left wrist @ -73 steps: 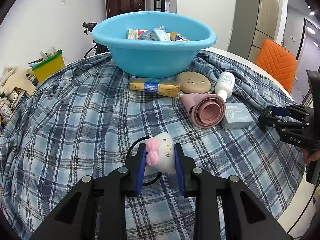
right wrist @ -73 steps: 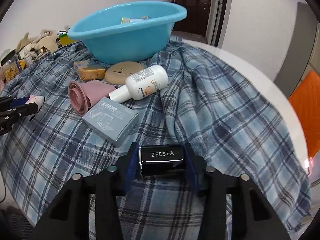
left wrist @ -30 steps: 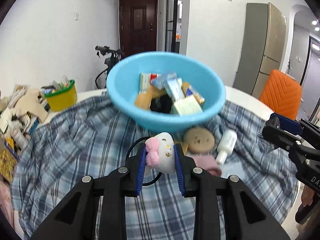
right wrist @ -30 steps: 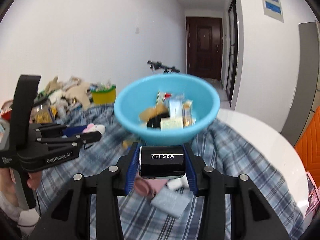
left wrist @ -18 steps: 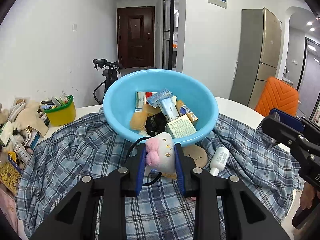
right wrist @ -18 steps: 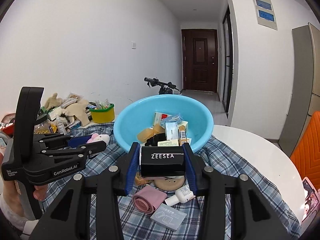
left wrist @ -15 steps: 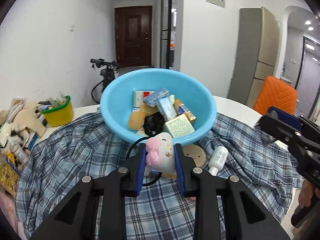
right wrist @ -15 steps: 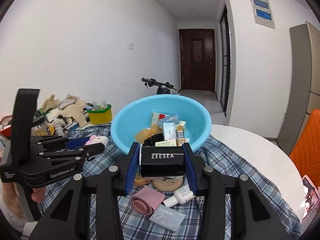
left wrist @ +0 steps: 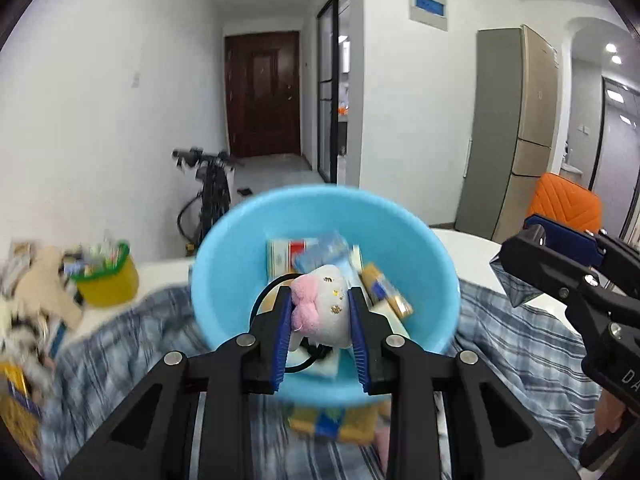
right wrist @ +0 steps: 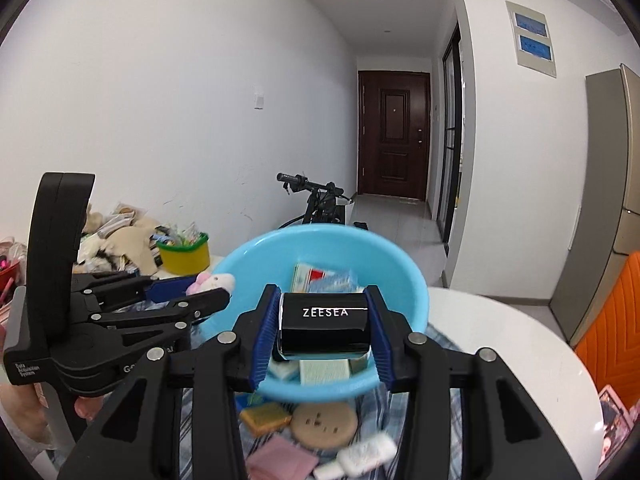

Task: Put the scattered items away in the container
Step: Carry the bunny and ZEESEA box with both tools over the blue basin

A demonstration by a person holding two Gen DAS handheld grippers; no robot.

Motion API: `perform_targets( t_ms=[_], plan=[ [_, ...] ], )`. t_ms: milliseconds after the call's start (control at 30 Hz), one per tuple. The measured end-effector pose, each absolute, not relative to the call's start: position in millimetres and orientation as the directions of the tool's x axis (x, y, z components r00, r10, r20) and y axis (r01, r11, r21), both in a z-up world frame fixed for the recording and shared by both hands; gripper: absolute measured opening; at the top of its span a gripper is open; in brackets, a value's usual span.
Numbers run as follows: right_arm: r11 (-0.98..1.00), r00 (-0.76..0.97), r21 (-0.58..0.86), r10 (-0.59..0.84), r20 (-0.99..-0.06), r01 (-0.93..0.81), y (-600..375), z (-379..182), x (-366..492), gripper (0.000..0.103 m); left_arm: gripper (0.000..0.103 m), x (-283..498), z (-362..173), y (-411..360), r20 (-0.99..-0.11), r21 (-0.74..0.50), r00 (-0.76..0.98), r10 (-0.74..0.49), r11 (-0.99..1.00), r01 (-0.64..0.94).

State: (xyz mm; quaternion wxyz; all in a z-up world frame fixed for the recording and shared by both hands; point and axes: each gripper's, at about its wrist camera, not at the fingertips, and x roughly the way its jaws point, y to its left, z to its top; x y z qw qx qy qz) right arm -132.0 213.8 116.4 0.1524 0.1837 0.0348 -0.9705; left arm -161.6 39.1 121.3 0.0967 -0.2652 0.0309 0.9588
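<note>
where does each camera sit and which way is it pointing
Left wrist: sits on the left tongs, looking slightly downward at the round light-blue plastic basin; they clamp a white plush toy with a pink bow; right tongs at right.
Right wrist: sits on the right tongs, facing the basin; they clamp a black ZEESEA box; left tongs at left.
Shared: basin, toy, dark wooden door.

Ahead of me white walls run down a hallway to a dark brown door. A bicycle leans by the wall. To my right stand a tall fridge and an orange chair.
</note>
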Motion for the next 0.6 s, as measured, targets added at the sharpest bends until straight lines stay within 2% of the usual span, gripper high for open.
perform_targets(
  t_ms=[200, 300, 367, 467, 600],
  plan=[
    [-0.959, -0.885, 0.017, -0.266, -0.382, 0.281, 216, 126, -179, 0.041, 0.029, -212, 132, 43, -0.486, 0.03, -0.86, 0.156, -0.98, -0.195],
    [-0.955, -0.863, 0.073, -0.29, -0.414, 0.287, 221, 127, -206, 0.041, 0.029, -245, 134, 39, -0.513, -0.001, -0.847, 0.138, -0.987, -0.16],
    [-0.938, -0.814, 0.147, -0.345, -0.466, 0.314, 226, 123, -231, 0.041, 0.029, -261, 135, 36, -0.516, -0.005, -0.847, 0.13, -0.989, -0.149],
    [-0.953, -0.817, 0.123, -0.301, -0.491, 0.277, 227, 121, -253, 0.041, 0.029, -281, 137, 34, -0.517, 0.007, -0.851, 0.093, -0.994, -0.114],
    [-0.959, -0.837, 0.095, -0.281, -0.47, 0.268, 222, 120, -265, 0.041, 0.029, -306, 132, 21, -0.553, -0.112, -0.821, 0.143, -0.989, -0.097]
  ],
)
